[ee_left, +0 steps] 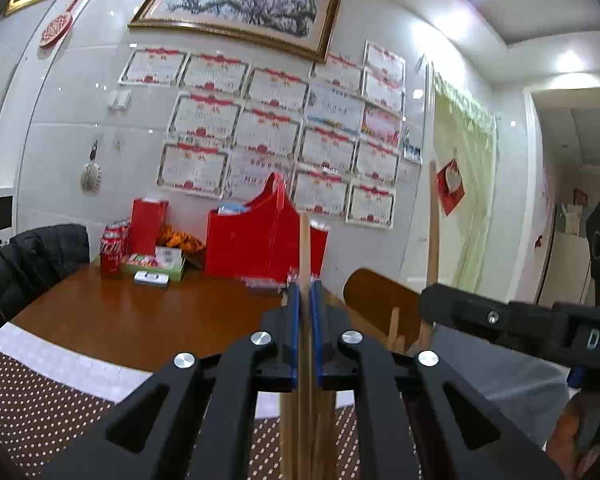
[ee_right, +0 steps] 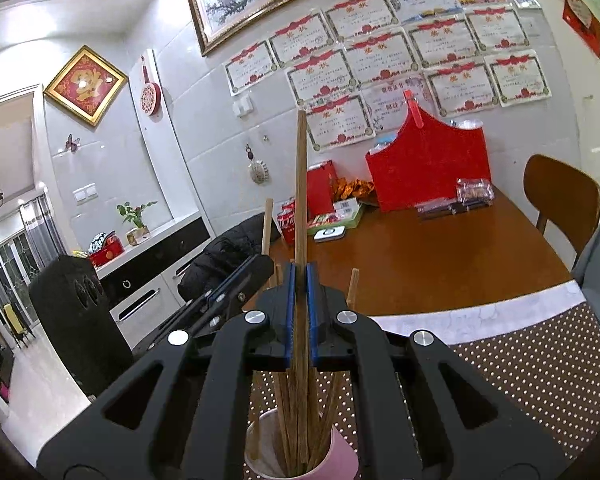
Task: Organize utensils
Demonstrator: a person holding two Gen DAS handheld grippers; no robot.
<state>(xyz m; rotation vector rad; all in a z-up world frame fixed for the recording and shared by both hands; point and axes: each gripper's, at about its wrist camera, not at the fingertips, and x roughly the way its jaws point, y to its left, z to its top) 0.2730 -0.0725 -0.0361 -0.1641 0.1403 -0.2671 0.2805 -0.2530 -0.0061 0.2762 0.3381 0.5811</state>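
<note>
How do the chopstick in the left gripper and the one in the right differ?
In the right wrist view, the left gripper's chopstick looks pale and ends lower; the right gripper's chopstick looks darker brown and stands taller. Both are wooden, near upright and pinched between shut blue pads above the pink cup.

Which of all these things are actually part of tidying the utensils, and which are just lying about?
In use:
- left tongs, shut on a chopstick
- right tongs, shut on another
- pink cup

Lying about:
- red bags
- cola cans
- black jacket
- table
</note>
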